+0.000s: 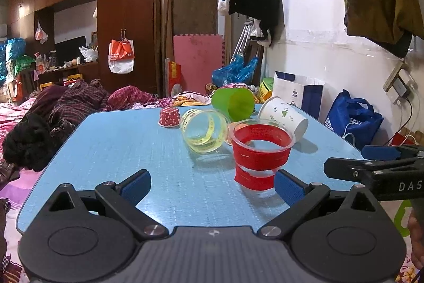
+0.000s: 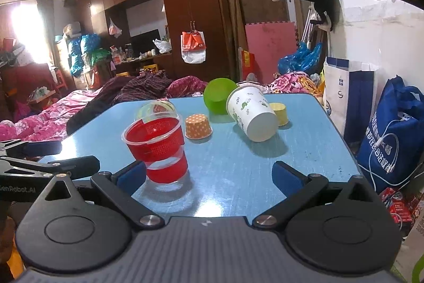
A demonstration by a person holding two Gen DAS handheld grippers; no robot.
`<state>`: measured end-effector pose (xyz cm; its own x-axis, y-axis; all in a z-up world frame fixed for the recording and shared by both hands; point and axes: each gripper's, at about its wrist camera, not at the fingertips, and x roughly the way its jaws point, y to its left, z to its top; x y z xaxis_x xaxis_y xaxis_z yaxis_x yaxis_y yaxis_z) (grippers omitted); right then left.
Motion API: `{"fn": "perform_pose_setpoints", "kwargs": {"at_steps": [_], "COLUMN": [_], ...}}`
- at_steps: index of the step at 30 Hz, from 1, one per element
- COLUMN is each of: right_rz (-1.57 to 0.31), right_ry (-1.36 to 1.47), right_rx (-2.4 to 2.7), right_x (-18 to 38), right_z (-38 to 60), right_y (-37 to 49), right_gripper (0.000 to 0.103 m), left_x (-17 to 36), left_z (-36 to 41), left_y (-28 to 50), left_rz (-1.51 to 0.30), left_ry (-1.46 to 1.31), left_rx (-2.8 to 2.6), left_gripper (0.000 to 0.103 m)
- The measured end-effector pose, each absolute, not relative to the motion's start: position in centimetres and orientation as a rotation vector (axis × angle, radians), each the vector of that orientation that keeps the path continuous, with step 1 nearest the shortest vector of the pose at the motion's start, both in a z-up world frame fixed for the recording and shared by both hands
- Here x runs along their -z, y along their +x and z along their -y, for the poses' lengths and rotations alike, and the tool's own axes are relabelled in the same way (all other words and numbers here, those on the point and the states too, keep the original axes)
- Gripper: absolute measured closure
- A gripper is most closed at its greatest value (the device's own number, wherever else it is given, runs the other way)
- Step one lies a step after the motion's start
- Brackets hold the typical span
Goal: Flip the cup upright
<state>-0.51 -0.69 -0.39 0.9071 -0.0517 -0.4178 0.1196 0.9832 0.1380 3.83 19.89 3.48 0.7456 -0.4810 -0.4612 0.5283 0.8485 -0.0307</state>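
Note:
A clear cup with red mesh sleeve (image 1: 261, 154) stands upright on the blue table (image 1: 132, 150); it also shows in the right wrist view (image 2: 159, 150). My left gripper (image 1: 212, 183) is open and empty, its right fingertip beside the cup's base. My right gripper (image 2: 209, 175) is open and empty, its left fingertip next to the cup. A white paper cup (image 2: 251, 116), a green cup (image 2: 220, 96) and a clear yellow-banded cup (image 1: 204, 133) lie on their sides.
Small cupcake liners sit upside down: red dotted (image 1: 169, 117), orange dotted (image 2: 198, 127), yellow (image 2: 280, 113). Bedding and clothes (image 1: 66, 102) lie left of the table. Bags (image 2: 392, 134) stand at the right by the wall.

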Motion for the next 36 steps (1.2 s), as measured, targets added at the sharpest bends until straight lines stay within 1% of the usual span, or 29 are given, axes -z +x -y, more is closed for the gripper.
{"fn": "perform_pose_setpoints", "kwargs": {"at_steps": [36], "right_rz": [-0.422], "right_ry": [0.163], "right_rx": [0.078], "right_x": [0.29], "right_z": [1.08], "right_y": [-0.86], "right_gripper": [0.001], "left_x": [-3.80], "left_z": [-20.02], "left_y": [3.98], "left_rz": [-0.456], "left_ry": [0.127], "left_rx": [0.536], "left_gripper": [0.003]}}
